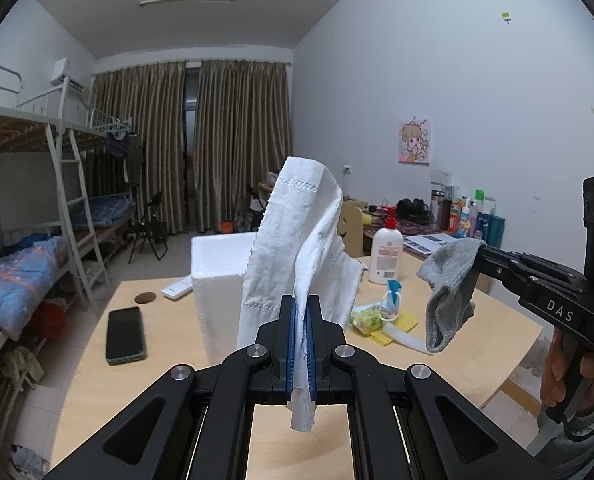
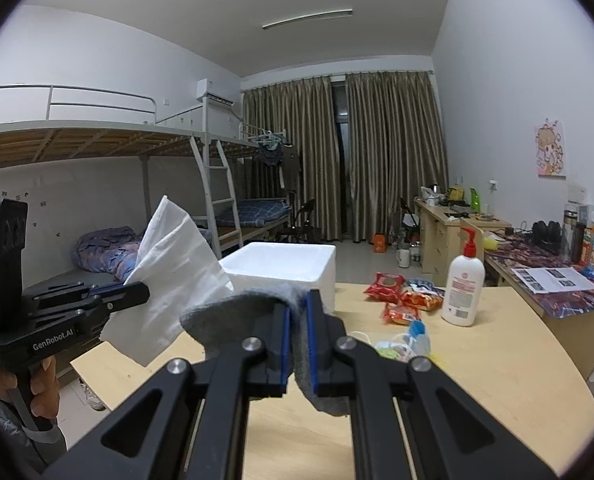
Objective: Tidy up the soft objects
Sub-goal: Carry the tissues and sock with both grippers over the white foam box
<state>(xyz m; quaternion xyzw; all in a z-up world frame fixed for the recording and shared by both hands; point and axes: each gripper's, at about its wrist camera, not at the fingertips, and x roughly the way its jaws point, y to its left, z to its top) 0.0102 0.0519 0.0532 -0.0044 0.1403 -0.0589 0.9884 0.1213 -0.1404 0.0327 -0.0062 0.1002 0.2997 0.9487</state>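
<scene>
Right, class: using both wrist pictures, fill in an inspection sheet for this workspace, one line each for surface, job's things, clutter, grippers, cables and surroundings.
Surface: light wooden table, partly covered.
Job's things: white paper towel and grey sock, both held up off the table; white foam box stands open-topped at the far side of the table.
Clutter: phone, remote, lotion pump bottle, red snack packets, wrappers.
Grippers: left gripper shut on the paper towel; right gripper shut on the sock.
Cables: nothing seen.
Surroundings: bunk beds, drawn curtains, cluttered desk along the wall.
</scene>
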